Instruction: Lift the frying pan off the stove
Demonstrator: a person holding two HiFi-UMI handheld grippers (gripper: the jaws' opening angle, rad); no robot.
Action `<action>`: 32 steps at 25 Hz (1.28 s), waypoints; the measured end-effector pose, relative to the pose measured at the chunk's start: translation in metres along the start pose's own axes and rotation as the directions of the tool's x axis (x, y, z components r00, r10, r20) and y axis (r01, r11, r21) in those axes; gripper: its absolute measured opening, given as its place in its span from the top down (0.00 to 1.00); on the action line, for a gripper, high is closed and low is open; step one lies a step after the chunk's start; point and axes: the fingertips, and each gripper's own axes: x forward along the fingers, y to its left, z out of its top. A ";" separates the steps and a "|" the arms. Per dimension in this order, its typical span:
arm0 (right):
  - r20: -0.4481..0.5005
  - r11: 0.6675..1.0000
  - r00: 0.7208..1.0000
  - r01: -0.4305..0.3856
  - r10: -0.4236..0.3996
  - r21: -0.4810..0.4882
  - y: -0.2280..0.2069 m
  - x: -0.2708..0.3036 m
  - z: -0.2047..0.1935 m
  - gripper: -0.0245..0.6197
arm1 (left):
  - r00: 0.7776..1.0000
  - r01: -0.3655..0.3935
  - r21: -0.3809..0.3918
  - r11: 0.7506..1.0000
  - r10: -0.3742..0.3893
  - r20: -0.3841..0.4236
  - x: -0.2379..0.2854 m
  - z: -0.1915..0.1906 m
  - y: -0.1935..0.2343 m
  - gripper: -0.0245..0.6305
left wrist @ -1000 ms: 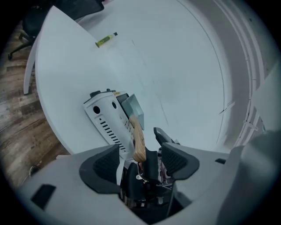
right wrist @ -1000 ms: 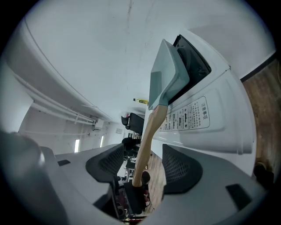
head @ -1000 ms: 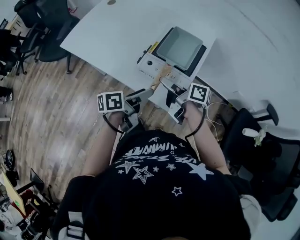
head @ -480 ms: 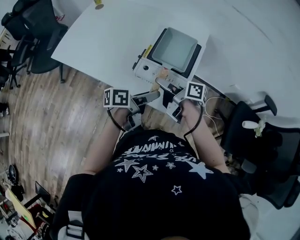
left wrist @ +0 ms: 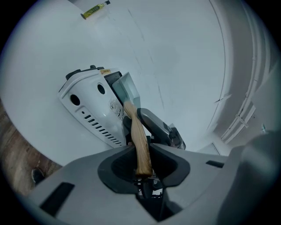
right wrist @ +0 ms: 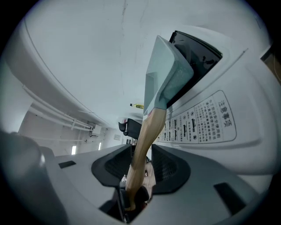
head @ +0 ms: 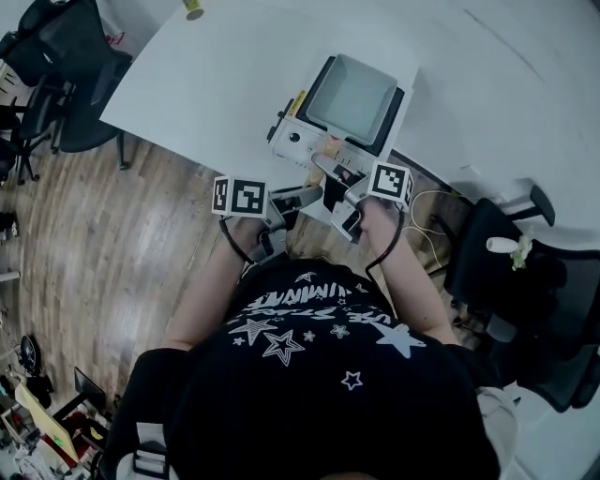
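A square grey-green frying pan (head: 352, 94) sits on a white portable stove (head: 298, 136) at the table's near edge. Its wooden handle (head: 328, 148) points toward me. My left gripper (head: 314, 192) comes at the handle from the left and my right gripper (head: 330, 169) from the right. In the left gripper view the handle's end (left wrist: 139, 140) lies between the pads, which have just been closing and press on it. The right gripper view shows the handle (right wrist: 147, 136) running deep between its jaws, which have also just been closing onto it.
The stove stands on a large white table (head: 216, 75) with a small yellow object (head: 194, 7) at its far side. Office chairs stand at the left (head: 56, 66) and right (head: 525, 281) on a wooden floor. A cable (head: 427, 211) hangs by the right arm.
Both grippers have drawn in around the pan's handle, the left one shifting right toward the stove. The pan still rests on the stove.
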 end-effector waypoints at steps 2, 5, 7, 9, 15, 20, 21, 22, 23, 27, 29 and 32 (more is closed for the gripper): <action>0.012 1.000 1.000 -0.005 0.005 -0.002 0.000 0.000 0.002 0.75 | 1.000 0.006 -0.004 1.000 -0.006 -0.004 0.001 0.000 0.000 0.81; 0.015 1.000 1.000 -0.015 0.015 -0.003 0.001 0.000 0.002 0.76 | 1.000 0.012 -0.010 1.000 -0.012 -0.002 0.001 0.000 -0.001 0.82; 0.011 1.000 1.000 -0.010 0.011 -0.028 0.003 0.000 0.002 0.76 | 1.000 0.016 -0.010 1.000 -0.016 0.007 0.001 0.000 -0.002 0.82; 0.013 0.999 1.000 -0.019 0.020 -0.038 0.005 0.001 0.002 0.76 | 1.000 0.024 -0.012 1.000 -0.024 0.021 -0.001 0.002 -0.004 0.82; 0.036 0.998 0.998 -0.047 0.048 -0.046 0.009 -0.003 0.004 0.75 | 0.998 0.056 -0.021 0.998 -0.055 0.044 0.001 0.003 -0.012 0.82; 0.028 0.992 0.997 -0.069 0.073 -0.109 0.020 -0.007 0.007 0.75 | 0.996 0.075 0.003 0.997 -0.075 0.051 -0.001 0.004 -0.022 0.82; 0.024 0.990 0.997 -0.076 0.079 -0.115 0.023 -0.007 0.007 0.75 | 0.995 0.080 0.005 0.997 -0.080 0.052 -0.002 0.004 -0.024 0.82; 0.022 0.989 0.996 -0.081 0.084 -0.120 0.025 -0.008 0.007 0.75 | 0.995 0.083 0.007 0.996 -0.084 0.053 -0.002 0.004 -0.027 0.82; 0.021 0.989 0.996 -0.084 0.088 -0.125 0.027 -0.008 0.007 0.75 | 0.995 0.086 0.009 0.996 -0.086 0.054 -0.003 0.004 -0.029 0.82; 0.023 0.988 0.995 -0.090 0.094 -0.128 0.033 -0.009 0.007 0.75 | 0.993 0.095 0.006 0.995 -0.095 0.066 -0.004 0.005 -0.034 0.82; 0.015 0.986 0.995 -0.096 0.099 -0.133 0.036 -0.011 0.006 0.75 | 0.993 0.095 0.009 0.995 -0.096 0.070 -0.004 0.004 -0.037 0.82; -0.007 0.983 0.995 -0.101 0.101 -0.151 0.040 -0.014 0.003 0.75 | 0.993 0.088 0.017 0.996 -0.089 0.076 -0.006 0.001 -0.042 0.82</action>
